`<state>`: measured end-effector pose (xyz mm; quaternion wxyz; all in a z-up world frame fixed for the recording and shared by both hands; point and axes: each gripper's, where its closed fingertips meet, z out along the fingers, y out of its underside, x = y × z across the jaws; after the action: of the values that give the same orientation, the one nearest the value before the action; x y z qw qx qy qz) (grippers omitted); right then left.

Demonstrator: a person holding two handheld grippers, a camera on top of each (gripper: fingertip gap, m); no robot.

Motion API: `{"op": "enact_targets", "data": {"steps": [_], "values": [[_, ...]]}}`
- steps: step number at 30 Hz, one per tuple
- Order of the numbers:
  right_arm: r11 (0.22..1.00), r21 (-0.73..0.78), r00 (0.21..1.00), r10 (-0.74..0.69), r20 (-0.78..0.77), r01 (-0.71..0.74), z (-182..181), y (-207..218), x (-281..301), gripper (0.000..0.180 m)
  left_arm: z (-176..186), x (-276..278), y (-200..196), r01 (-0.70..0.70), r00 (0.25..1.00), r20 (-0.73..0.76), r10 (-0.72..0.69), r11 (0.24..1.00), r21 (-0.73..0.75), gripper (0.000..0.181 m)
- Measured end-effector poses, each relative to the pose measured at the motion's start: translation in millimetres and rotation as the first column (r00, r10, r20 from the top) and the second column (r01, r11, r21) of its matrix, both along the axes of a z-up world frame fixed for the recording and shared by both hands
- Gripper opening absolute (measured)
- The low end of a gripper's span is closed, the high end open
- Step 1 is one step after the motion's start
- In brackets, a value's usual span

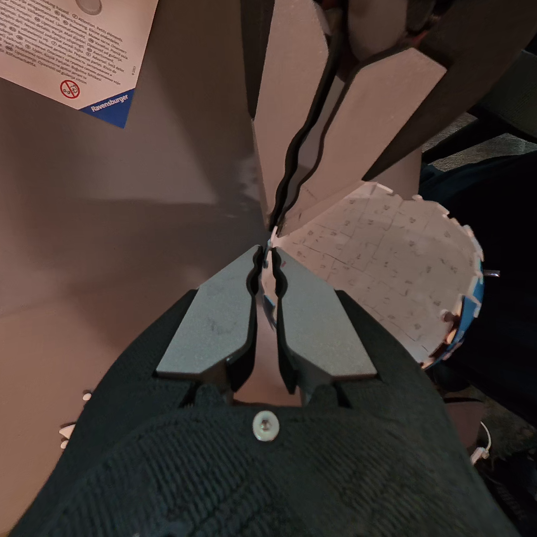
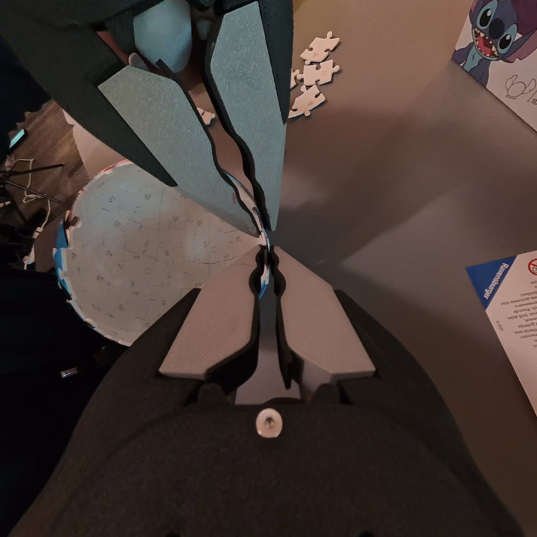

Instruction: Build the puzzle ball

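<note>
The half-built puzzle ball (image 1: 386, 270) sits right of centre in the left wrist view and at left of centre in the right wrist view (image 2: 122, 255), an open bowl of joined pieces showing its pale numbered inside, with a blue outer skin along the notched rim. It hangs out past the edge of the surface (image 1: 116, 232), with dark floor behind it. Both tools meet at one spot on its rim. The left hand-held gripper (image 1: 268, 258) comes up from the bottom of its own frame, its fingers nearly together and pinching the thin edge of the shell between them. The right hand-held gripper (image 2: 268, 255) does the same from the bottom of its frame, clenched on the rim right beside the other one, which reaches down from the top of that picture (image 2: 263, 226). In the left view the right tool comes down from the top (image 1: 274, 226). Loose white puzzle pieces (image 2: 315, 72) lie in a small cluster on the surface in the upper middle of the right view. A printed leaflet with a blue corner (image 1: 72, 55) lies at the upper left of the left view, and a picture sheet with a blue cartoon figure (image 2: 499, 43) is at the upper right of the right view.
</note>
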<state>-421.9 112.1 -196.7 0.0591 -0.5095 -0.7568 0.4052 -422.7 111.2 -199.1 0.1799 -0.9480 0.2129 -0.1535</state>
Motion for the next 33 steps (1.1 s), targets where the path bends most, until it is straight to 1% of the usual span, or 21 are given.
{"op": "enact_targets", "data": {"steps": [9, 16, 28, 33], "values": [[0.994, 0.108, 0.999, -0.022, -0.027, 0.024, -0.5, 2.3, 0.7, 0.000, 7.7, -2.2, 2.3, -0.010, 1.000, 0.005, 0.010, 1.000, 0.020, 0.002], [0.986, 0.152, 0.997, -0.059, -0.050, 0.066, -0.9, 3.6, 0.6, 0.000, 2.1, -0.6, 4.5, -0.009, 1.000, -0.009, 0.010, 1.000, 0.017, 0.002], [0.973, 0.186, 0.982, -0.110, -0.154, 0.138, -0.9, 3.9, -1.0, 0.000, 1.4, -2.0, 4.4, -0.027, 0.999, -0.040, 0.028, 0.999, 0.042, 0.002], [0.961, 0.231, 0.977, -0.113, -0.183, 0.154, -1.4, 4.0, -0.6, 0.000, 0.6, -1.7, 4.7, -0.024, 0.998, -0.050, 0.026, 0.999, 0.047, 0.002]]}}
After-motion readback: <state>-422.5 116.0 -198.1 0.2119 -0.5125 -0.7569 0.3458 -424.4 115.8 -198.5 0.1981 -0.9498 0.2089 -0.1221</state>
